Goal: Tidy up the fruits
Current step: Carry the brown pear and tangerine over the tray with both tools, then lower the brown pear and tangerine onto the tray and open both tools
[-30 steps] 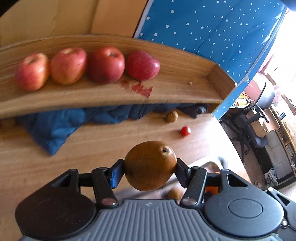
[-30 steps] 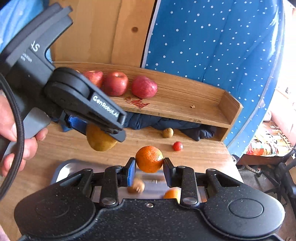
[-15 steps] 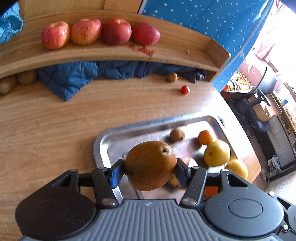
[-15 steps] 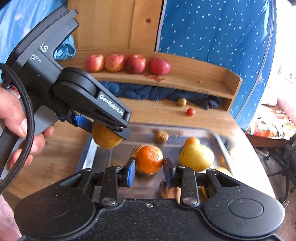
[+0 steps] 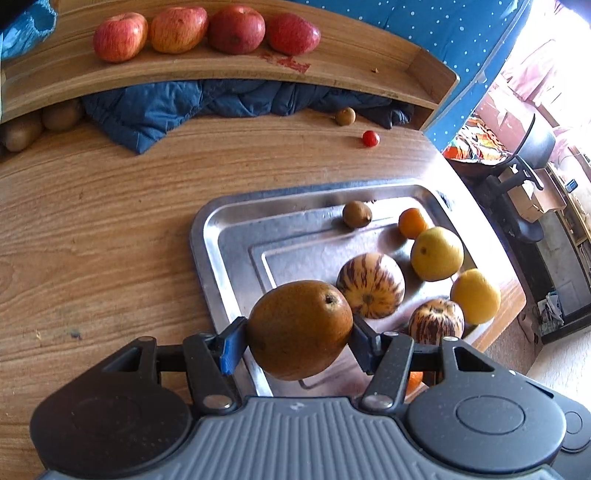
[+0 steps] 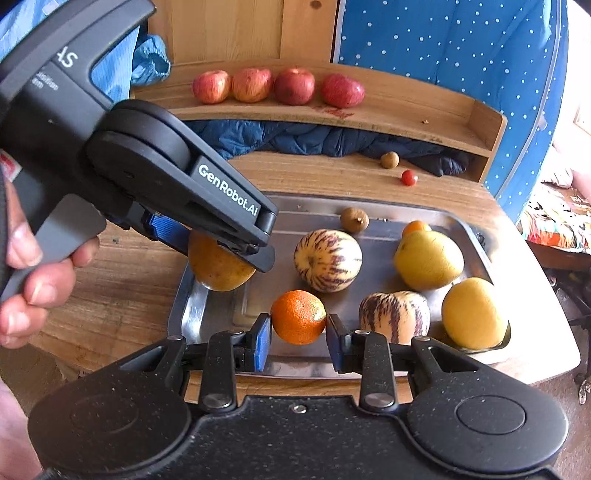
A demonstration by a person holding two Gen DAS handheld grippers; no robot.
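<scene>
Wooden tabletop (image 5: pixel 92 229) is carrying a steel tray (image 5: pixel 207 236) in front of a low wooden shelf (image 5: pixel 369 62), where four apples (image 5: pixel 236 29) are sitting in a row.

Taking the tray as landmark, the left gripper (image 5: pixel 297 334) is hanging over its near left rim, its blue pads pressing both flanks of a brown pear (image 5: pixel 299 328). The right gripper (image 6: pixel 298 323) is hanging over the tray's near edge, clamping a small orange (image 6: pixel 298 316).

Both fruits are lying straight ahead of their tools, between the fingers. The pear's long axis is running roughly along the fingers, its blossom end pointing up and away toward the tray's far side. The orange is round, so no axis matters.

Judging by position, the left gripper is nearer the shelf's open stretch beyond the tray's far rim, which the pear's placing probably depends on.
</scene>
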